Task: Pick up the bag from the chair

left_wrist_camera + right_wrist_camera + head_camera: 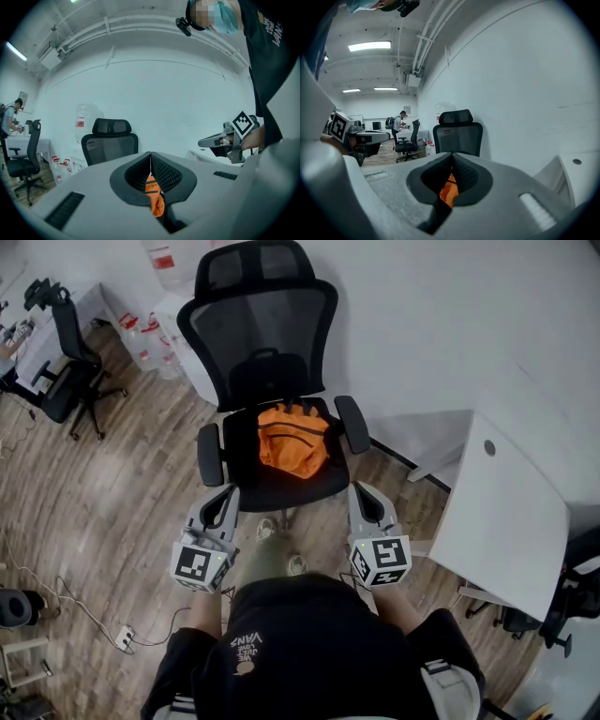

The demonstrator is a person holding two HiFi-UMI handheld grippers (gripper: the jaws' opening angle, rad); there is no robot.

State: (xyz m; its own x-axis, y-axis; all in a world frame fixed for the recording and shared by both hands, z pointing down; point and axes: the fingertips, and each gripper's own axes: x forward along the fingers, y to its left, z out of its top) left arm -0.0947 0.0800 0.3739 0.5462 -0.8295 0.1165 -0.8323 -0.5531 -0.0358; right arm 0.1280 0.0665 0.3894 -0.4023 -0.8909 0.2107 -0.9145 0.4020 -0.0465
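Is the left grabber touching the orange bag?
Apart. The head view shows the left gripper at the front corner of the seat, with bare black cushion between it and the orange bag.

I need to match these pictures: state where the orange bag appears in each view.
Head view: orange bag upper centre, on the seat of the black mesh chair.
Left gripper view: low centre, only a sliver of the orange bag shows.
Right gripper view: low centre, again a sliver.
Shared landmark: the black mesh chair, its backrest above the bag in all three.
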